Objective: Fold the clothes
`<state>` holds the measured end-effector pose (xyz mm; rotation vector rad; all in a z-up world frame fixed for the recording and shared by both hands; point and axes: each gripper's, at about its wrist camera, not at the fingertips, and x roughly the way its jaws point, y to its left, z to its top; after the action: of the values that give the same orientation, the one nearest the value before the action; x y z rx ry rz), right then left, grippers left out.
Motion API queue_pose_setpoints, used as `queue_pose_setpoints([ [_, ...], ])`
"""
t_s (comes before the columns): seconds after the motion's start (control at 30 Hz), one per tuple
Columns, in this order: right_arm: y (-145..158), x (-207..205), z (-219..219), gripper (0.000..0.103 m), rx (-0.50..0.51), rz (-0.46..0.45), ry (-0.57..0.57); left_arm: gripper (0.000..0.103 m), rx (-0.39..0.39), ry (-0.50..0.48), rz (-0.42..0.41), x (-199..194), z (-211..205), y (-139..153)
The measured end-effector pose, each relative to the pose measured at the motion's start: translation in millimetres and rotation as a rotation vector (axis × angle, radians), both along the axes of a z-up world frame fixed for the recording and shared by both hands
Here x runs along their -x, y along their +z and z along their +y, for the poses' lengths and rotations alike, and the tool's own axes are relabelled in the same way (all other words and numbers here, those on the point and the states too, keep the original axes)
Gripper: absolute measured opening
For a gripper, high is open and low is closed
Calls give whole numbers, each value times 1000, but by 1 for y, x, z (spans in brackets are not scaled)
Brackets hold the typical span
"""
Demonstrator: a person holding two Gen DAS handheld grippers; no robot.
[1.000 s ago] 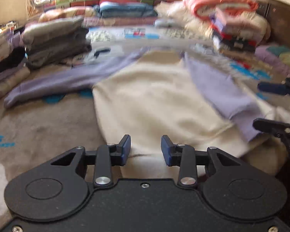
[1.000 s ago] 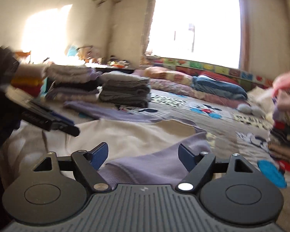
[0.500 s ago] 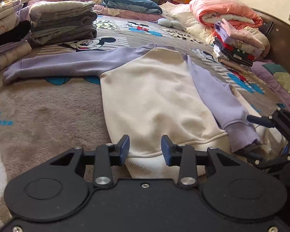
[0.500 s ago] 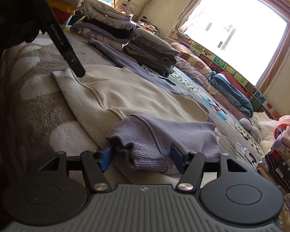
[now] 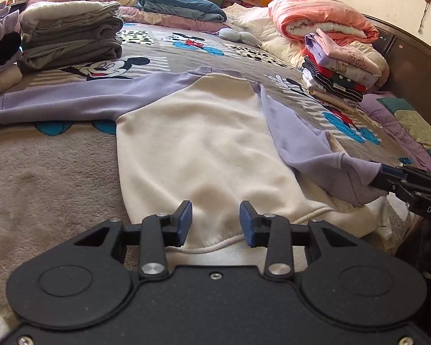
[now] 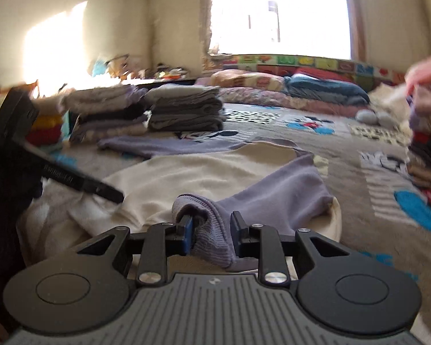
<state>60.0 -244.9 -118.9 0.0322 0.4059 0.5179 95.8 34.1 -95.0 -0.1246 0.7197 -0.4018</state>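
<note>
Your right claw (image 6: 211,234) grips the sweater's (image 5: 204,149) purple cuff (image 6: 212,230); your left claw (image 5: 215,220) gapes empty over its hem.

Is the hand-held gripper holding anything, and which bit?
The right hand-held gripper holds the sweatshirt by its purple sleeve cuff. The left hand-held gripper is open over the hem, holding nothing.

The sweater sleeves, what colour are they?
Light purple; the sleeves join a cream body. Clearest in the left wrist view.
</note>
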Motion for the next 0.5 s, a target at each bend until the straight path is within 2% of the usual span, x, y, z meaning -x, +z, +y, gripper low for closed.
queue_pose_setpoints([
  [0.13,-2,3,-3,29,50,-30,7,35,3,-8,0,-4,-4,1],
  [0.3,-8,8,22,29,191,-73,75,35,13,-22,-8,-7,-11,5],
  [0.33,-8,8,25,29,194,-74,87,36,15,-28,-10,-7,-13,6],
  [0.37,-7,5,18,26,133,-52,73,36,14,-34,-13,-8,-16,7],
  [0.4,-6,2,12,15,72,-30,60,36,15,-39,-14,-8,-18,7],
  [0.43,-5,-2,5,9,11,-8,47,36,17,-43,-14,-9,-21,7],
  [0.5,-3,-8,-7,9,-111,35,20,36,23,-48,-14,-10,-25,8],
])
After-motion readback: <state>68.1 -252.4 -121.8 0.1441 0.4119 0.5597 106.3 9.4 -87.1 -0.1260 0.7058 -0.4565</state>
